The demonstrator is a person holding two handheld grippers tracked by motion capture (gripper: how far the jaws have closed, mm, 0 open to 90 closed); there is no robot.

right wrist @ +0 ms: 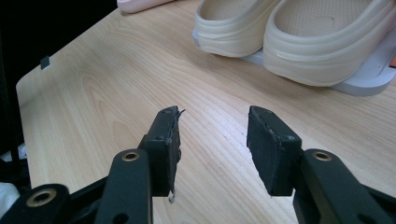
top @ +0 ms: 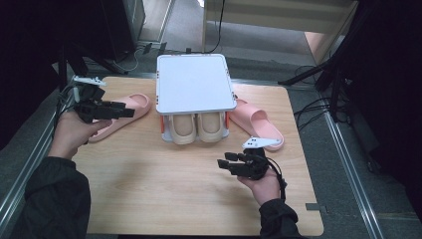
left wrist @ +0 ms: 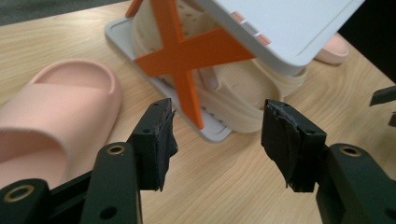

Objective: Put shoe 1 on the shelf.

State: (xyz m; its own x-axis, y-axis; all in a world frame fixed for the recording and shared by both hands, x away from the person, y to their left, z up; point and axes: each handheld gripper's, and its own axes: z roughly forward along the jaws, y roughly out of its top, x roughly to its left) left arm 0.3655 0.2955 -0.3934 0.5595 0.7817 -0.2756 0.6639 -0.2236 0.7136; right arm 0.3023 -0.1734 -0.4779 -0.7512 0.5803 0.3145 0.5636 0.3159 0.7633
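So the setup: a small two-tier shoe rack sits in the upper middle of the high view, with a pair of cream slippers already parked on its lower shelf, heels toward the bottom of the frame. Two pink slippers are still loose on the table.

The left pink slipper lies just left of the rack, long axis slanting from upper right to lower left. The left gripper is hovering right over it, jaws apart with nothing between them; in the left gripper view the slipper fills the left edge, off to the side of the jaws.

The right pink slipper lies right of the rack, slanting toward lower right. The right gripper is below and left of it, jaws also apart and empty, pointing left.

My guess: left hand is way closer to its slipper, so that grab comes first.
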